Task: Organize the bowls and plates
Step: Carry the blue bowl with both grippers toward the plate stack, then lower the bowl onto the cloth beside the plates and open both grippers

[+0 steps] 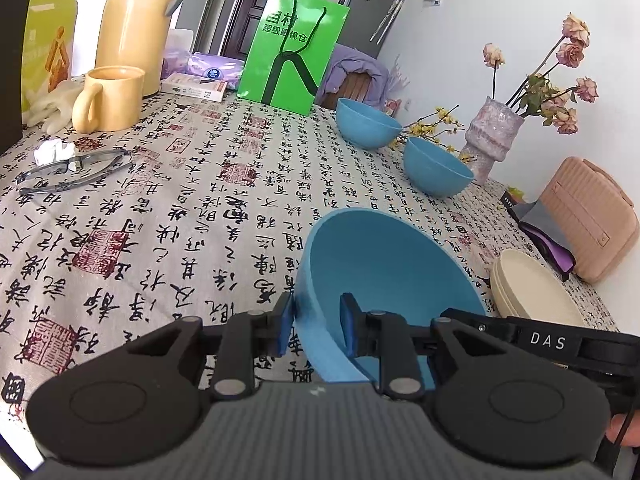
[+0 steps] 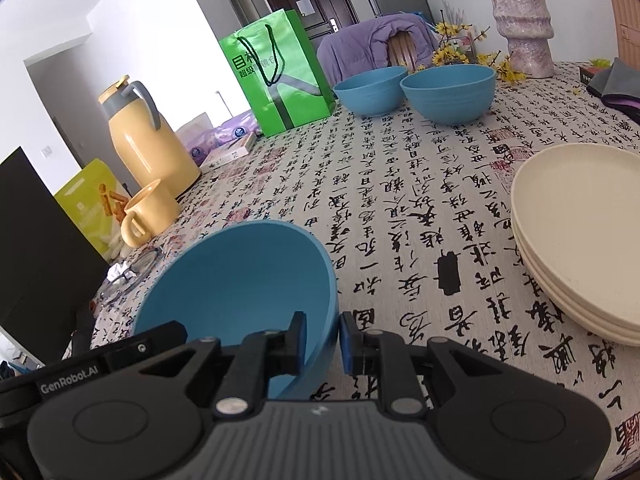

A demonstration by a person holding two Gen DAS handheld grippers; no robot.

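Gripping one blue bowl from both sides: left gripper clenching the bowl's left rim wall between its blue pads, right gripper pinching the opposite rim, low in the centre of each view. Lying above it on the calligraphy-print tablecloth: two more smooth round blue bowls, side by side. Sitting at right edge, stacked cream plates, matte. Crowding the left: glossy yellow jug, yellow mug, eyeglasses; standing behind, green paper bag and rough lilac vase.
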